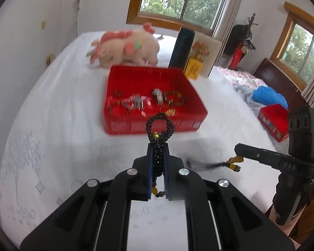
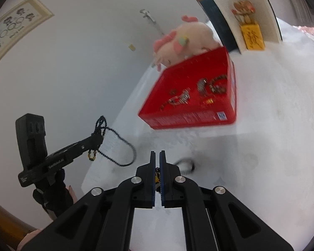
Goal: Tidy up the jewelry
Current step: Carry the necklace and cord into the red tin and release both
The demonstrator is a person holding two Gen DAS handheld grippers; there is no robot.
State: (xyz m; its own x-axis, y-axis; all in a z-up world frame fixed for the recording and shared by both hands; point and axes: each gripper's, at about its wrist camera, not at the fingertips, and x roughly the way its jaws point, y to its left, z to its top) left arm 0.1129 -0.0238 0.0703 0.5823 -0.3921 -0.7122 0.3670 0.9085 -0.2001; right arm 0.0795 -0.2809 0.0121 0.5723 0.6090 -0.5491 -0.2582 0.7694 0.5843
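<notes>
Left gripper (image 1: 158, 146) clamps black bead necklace (image 1: 160, 125) — right gripper (image 2: 157, 153) pinches yellow-beaded strand (image 1: 233, 164).

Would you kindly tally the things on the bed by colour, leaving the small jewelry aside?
Red: 2, the tray holding jewelry and a box at the right.
Pink: 1, the plush toy.
Blue: 1, a cloth.
Black: 1, the bead necklace gripped by the left gripper.
Total: 5.

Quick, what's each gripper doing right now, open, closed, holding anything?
Left gripper: closed on the black bead necklace.
Right gripper: closed on a small black-and-yellow beaded piece.
</notes>
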